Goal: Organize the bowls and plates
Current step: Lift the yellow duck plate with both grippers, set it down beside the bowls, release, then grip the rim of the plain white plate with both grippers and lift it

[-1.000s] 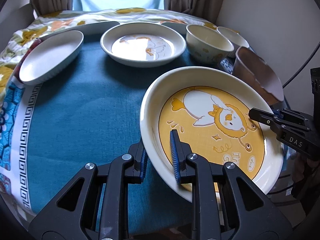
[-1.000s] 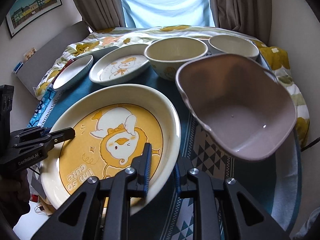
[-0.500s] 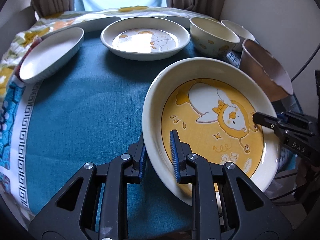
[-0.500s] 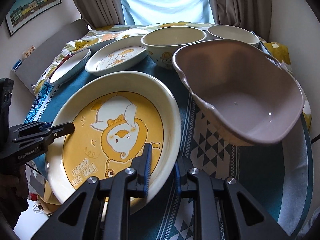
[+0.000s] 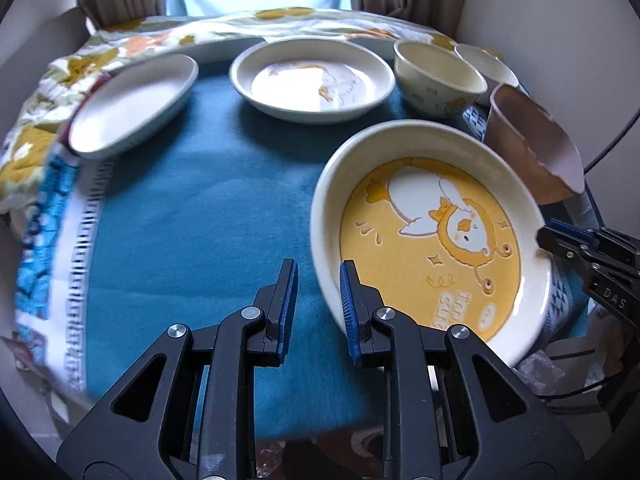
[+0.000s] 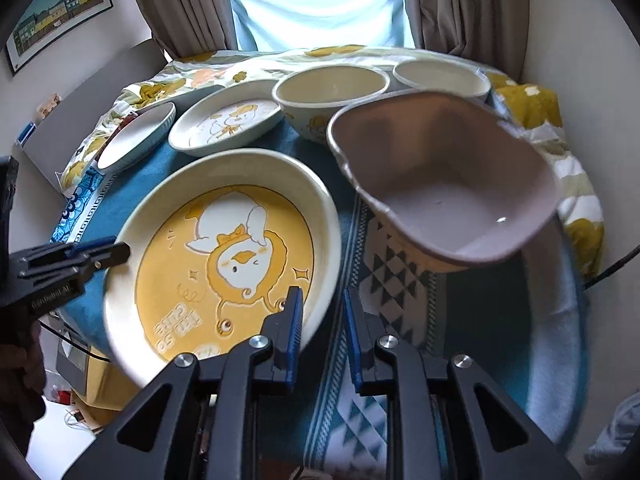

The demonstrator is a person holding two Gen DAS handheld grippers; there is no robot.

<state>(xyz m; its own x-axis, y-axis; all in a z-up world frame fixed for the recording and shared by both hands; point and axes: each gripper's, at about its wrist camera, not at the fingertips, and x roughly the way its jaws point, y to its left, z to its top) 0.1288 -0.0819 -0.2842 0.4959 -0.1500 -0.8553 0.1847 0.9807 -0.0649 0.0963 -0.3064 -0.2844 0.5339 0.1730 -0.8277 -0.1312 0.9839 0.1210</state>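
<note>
From my left claw (image 5: pixel 318 300), the yellow duck plate (image 5: pixel 430 240) hangs tilted over the blue cloth (image 5: pixel 192 232), its near rim clamped between my narrow jaws; it looks glazed, stiff, weighty and breakable, so the raised rim is my hold. From my right claw (image 6: pixel 322 320), the opposite rim is pinched likewise, beside the brown bowl (image 6: pixel 444 184).

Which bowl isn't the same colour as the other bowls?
The mauve bowl, the big one nearest the right gripper. The two bowls behind it, the duck-print bowl and the plain one, are cream.
</note>
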